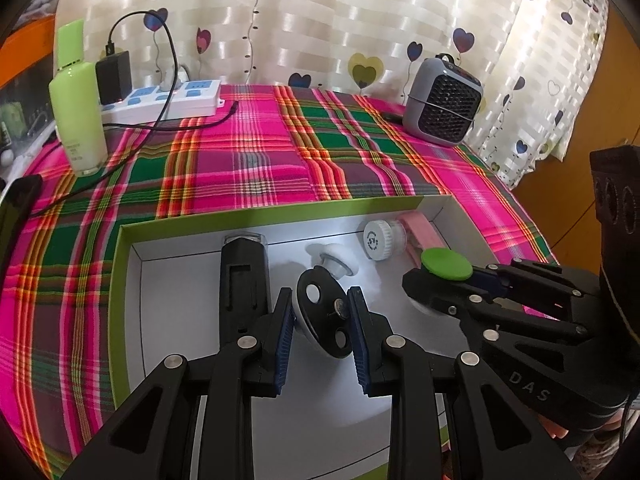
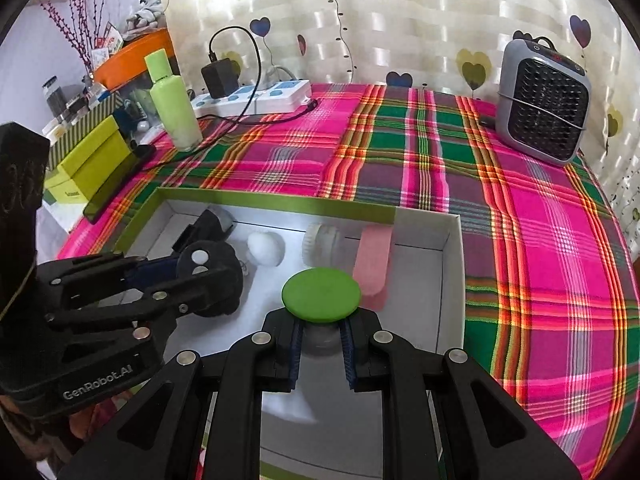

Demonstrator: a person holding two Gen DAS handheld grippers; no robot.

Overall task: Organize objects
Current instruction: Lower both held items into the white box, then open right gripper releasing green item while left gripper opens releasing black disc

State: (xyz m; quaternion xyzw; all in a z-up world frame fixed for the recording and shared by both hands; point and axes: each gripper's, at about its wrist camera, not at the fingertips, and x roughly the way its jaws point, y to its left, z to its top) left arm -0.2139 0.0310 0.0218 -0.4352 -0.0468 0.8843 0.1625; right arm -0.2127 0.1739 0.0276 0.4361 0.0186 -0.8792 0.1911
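Left wrist view: the left tongs (image 1: 322, 320) stand narrow, their blue pads clamped on a black round disc with pale dots (image 1: 325, 316), held on edge inside the green-rimmed white box (image 1: 120, 272). The box is the landmark, lying on the plaid-clothed counter (image 1: 256, 152). Inside it, just left of the disc, lies a black oblong device (image 1: 242, 276); beyond the disc sits a small white cap-like piece (image 1: 334, 262), then a white ribbed-cap jar (image 1: 378, 238) on its side, touching a pink flat piece (image 1: 424, 232) in the box's far right corner. The right tongs (image 1: 448, 280) reach in from the right with a green-lidded jar (image 1: 446, 264), crowding the box's right half. Beyond the box stand a green bottle (image 1: 78, 120), a white power strip (image 1: 168, 100) with a black charger (image 1: 114, 76) and trailing cable, and a grey fan heater (image 1: 442, 104) before the heart-print curtain (image 1: 320, 20).

Right wrist view: the right tongs (image 2: 322, 340) are closed tight on the green-lidded jar (image 2: 322, 294), gripping its pale body below the lid, over the box (image 2: 454, 280) floor. The pink piece (image 2: 372, 268) lies just beyond it, blurred. The left tongs (image 2: 168, 276) and their disc (image 2: 212, 276) fill the box's left side, partly hiding the black device (image 2: 208, 222). Left of the box, off the counter, sit yellow-green boxes (image 2: 88, 160).
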